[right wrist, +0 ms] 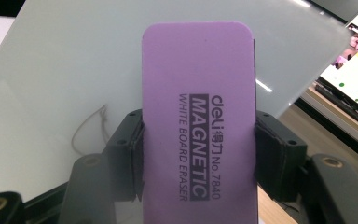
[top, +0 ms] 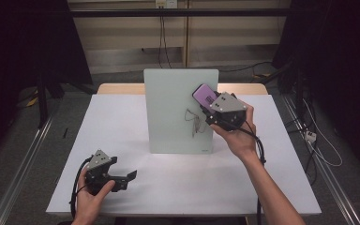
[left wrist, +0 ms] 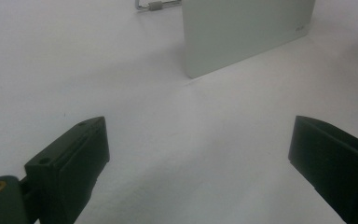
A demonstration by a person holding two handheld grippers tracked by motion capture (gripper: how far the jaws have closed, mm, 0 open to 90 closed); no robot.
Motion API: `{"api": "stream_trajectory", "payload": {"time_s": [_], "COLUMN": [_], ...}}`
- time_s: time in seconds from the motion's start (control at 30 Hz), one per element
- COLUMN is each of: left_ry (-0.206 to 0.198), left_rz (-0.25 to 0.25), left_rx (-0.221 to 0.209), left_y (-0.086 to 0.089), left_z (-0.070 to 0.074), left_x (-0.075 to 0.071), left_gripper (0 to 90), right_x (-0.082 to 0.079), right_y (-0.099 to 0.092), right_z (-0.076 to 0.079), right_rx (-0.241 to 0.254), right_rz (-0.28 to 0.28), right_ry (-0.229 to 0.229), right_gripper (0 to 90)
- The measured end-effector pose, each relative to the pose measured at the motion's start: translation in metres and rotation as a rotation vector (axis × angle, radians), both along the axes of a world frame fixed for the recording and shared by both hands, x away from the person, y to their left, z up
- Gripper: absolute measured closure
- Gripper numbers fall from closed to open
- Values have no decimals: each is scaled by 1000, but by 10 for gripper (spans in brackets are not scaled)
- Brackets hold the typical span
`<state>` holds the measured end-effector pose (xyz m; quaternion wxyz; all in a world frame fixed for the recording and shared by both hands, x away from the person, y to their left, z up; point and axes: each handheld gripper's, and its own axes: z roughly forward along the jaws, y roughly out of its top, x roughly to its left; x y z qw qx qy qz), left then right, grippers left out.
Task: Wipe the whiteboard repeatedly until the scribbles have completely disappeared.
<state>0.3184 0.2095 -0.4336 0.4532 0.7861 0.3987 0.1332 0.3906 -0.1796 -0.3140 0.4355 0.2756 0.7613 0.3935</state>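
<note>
A pale green whiteboard (top: 178,108) stands upright in the middle of the white table (top: 122,122), with a thin pen scribble (top: 193,123) on its right part. My right gripper (top: 214,108) is shut on a purple magnetic whiteboard eraser (top: 203,95), held against the board's upper right, above the scribble. In the right gripper view the eraser (right wrist: 198,135) sits clamped between both pads, in front of the board (right wrist: 74,70). My left gripper (top: 122,180) rests low at the table's front left, open, with nothing between its fingers (left wrist: 70,163).
The board's lower corner (left wrist: 242,37) and a metal clip (left wrist: 156,5) beyond it lie ahead of the left gripper. Cables (top: 262,154) trail from both grippers. Dark stands (top: 42,93) and a floor socket (top: 311,136) flank the table.
</note>
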Motion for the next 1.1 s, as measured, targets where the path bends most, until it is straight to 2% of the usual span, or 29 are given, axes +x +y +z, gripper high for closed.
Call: {"api": "stream_trajectory", "payload": {"time_s": [0.23,0.33,0.4,0.5,0.73,0.97,1.1], "left_ry": [-2,-2,0,5,7,5,5], "left_rz": [-9,-5,-7,-2,-4,-4,-8], "left_rx": [15,10,14,14,14,15,16], "left_y": [0,-1,0,-1,0,-1,-1], "left_z": [0,0,-1,-1,-1,-1,-1], "left_x": [0,0,1,1,0,1,0], "left_gripper": [51,51,51,51,52,52,52], "right_x": [-3,-6,-7,-9,-15,-22,-25], "right_y": [7,11,13,16,29,35,41], "right_z": [-11,-16,-19,-25,-45,-65,-75], "right_rx": [-22,-71,-74,-74,-125,-146,-156], "right_rz": [13,9,13,23,82,106,132], "right_ry": [3,-7,-5,6,57,71,113], "right_gripper": [415,415,415,415,415,416,416]}}
